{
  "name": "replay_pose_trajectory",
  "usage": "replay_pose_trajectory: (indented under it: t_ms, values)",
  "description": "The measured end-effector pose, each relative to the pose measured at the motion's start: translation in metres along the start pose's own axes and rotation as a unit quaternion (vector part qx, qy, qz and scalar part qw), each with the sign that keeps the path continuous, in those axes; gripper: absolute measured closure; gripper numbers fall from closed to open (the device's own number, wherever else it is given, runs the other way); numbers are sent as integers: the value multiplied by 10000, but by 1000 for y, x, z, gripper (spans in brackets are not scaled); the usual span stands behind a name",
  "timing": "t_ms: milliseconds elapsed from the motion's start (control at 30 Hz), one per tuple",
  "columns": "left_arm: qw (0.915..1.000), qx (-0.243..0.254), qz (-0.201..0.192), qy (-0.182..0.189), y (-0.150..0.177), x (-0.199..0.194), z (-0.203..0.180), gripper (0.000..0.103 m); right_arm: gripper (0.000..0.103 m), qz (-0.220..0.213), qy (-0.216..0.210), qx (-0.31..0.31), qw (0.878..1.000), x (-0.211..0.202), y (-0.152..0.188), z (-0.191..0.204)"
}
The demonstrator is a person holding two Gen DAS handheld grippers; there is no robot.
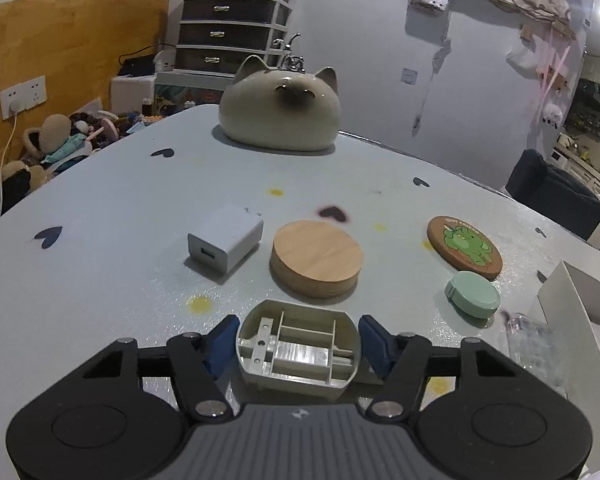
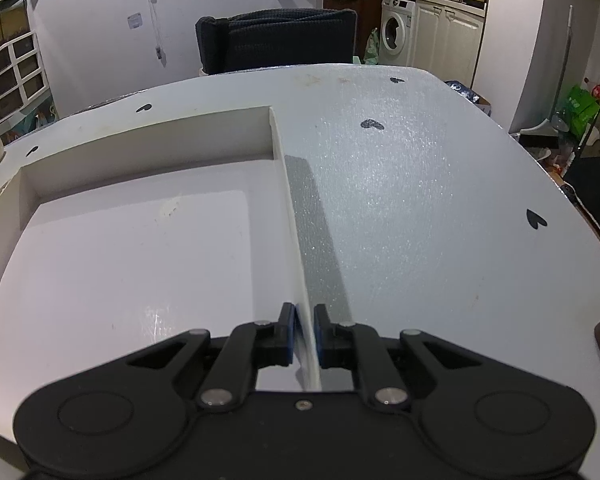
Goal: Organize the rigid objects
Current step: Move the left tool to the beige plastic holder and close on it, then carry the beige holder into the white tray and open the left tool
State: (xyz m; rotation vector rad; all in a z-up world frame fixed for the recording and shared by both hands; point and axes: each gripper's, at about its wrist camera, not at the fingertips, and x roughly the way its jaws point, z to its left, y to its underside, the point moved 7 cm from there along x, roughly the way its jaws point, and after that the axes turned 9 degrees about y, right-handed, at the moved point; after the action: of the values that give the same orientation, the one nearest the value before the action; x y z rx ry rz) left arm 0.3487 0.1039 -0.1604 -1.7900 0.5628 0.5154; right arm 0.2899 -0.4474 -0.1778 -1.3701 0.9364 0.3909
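We see left gripper point(image 1: 298, 344) pads flanking ribbed plastic shell point(image 1: 297, 350), contact unclear | crumpled clear wrap point(image 1: 534, 344) blurred, white box point(image 1: 580, 292) cut off | right gripper point(image 2: 304, 334) pinching box wall point(image 2: 296, 240), near end hidden.

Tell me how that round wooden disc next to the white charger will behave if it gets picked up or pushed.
The wooden disc looks rigid: thick, with a clean straight edge. Lying flat on the table, it would probably slide rather than tip. Tilted onto its round rim, it might roll. Its wide face may suit a grip across the rim poorly, and the smooth side could prove a little slippery.
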Motion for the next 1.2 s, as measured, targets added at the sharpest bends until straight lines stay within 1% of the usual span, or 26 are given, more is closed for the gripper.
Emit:
replay_pose_trajectory:
  t_ms: [133, 267, 367, 433, 567, 633, 767, 967, 1100, 1200]
  values:
    - [10000, -52, -41, 22, 2, -7, -1, 38, 93, 3, -34, 47, 10000, 0, 0, -1]
    - [9995, -269, -106, 109, 1, -20, -6, 38, 93, 13, -23, 34, 10000, 1, 1, -1]
    - [9986, -436, -108, 279, -1, -31, -18, 38, 93, 5, -16, 24, 10000, 0, 1, 0]
    - [9975, -495, -97, 493, -2, -38, -33, 38, 93, 5, -30, 34, 10000, 0, 1, 0]
    - [9942, -519, -28, 940, 0, -47, -73, 38, 93, 1, -31, 38, 10000, 0, 1, 0]
    - [9912, -450, 61, 1246, 3, -49, -98, 38, 93, -8, -46, 63, 10000, 0, 1, 0]
    - [9849, -346, 183, 1689, 8, -52, -145, 38, 93, -7, -52, 117, 9999, 0, 2, -1]
    - [9703, -187, 409, 2376, 21, -56, -223, 38, 93, 32, -56, 191, 9998, 0, 2, -3]
    - [9622, -98, 685, 2634, 42, -51, -267, 38, 93, 70, -74, 262, 9996, 0, 1, -4]
    - [9592, -126, 877, 2686, 61, -44, -292, 38, 93, 78, -81, 309, 9995, 0, 1, -4]
